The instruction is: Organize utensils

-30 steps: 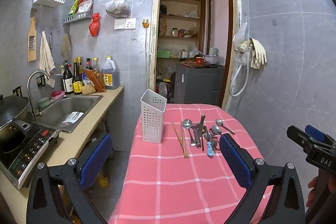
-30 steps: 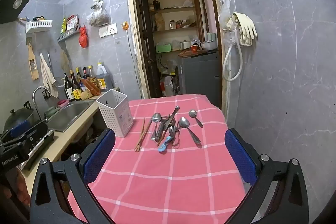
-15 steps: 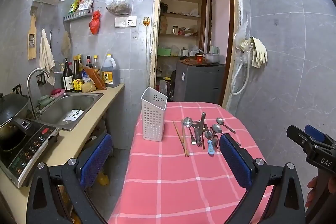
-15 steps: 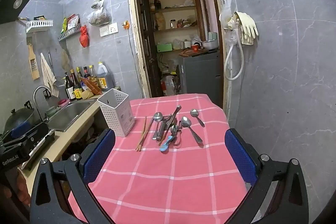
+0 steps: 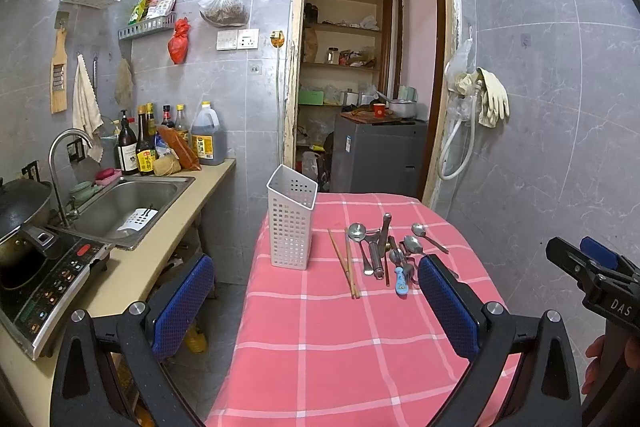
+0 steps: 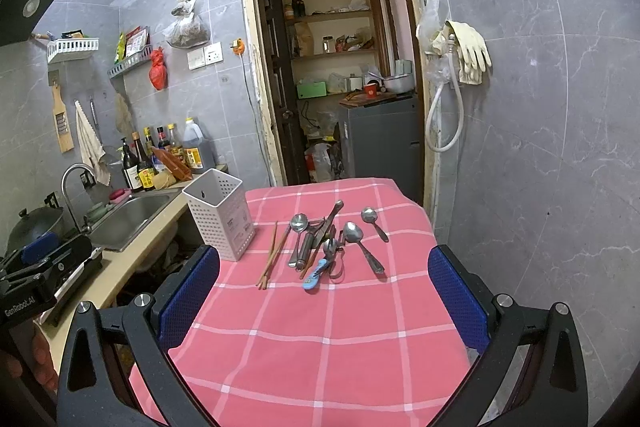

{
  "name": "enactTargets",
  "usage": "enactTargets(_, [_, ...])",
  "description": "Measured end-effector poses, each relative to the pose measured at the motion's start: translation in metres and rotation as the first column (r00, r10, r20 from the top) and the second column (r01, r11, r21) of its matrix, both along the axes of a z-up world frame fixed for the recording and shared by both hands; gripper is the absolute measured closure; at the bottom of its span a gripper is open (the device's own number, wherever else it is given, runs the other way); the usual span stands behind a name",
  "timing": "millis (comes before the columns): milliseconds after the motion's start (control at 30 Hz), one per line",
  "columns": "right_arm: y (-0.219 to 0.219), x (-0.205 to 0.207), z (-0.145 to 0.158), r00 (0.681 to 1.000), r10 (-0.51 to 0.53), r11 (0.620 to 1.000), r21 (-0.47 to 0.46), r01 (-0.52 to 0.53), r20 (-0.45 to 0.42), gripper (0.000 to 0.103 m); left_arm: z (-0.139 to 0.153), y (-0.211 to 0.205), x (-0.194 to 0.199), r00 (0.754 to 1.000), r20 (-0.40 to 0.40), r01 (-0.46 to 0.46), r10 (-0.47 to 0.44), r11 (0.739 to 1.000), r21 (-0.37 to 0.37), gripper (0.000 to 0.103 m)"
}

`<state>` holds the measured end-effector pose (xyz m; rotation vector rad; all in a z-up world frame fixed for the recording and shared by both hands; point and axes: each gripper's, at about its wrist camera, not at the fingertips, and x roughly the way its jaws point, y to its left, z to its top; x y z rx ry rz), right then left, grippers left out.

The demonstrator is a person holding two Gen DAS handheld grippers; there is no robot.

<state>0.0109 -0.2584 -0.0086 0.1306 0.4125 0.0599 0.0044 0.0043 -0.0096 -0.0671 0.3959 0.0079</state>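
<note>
A white perforated utensil holder stands upright on the pink checked tablecloth. To its right lie a pair of wooden chopsticks and a pile of metal spoons with a blue-handled utensil. My left gripper is open and empty, above the table's near left part. My right gripper is open and empty, short of the pile. Each gripper shows at the edge of the other's view.
A counter to the left holds a steel sink, an induction cooker with a pot, and several bottles. An open doorway is behind the table. A grey tiled wall with hanging gloves is on the right.
Both views have shifted slightly; the table and utensils sit a little nearer and lower in frame. Nothing on the table has moved and both grippers stay open.
</note>
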Motion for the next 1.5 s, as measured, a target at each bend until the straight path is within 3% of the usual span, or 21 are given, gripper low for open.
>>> enactTargets(1500, [0.001, 0.006, -0.003, 1.0, 0.0, 1.0, 0.0, 0.0, -0.009, 0.001, -0.003, -0.002, 0.004, 1.0, -0.007, -0.003, 0.003, 1.0, -0.002, 0.0])
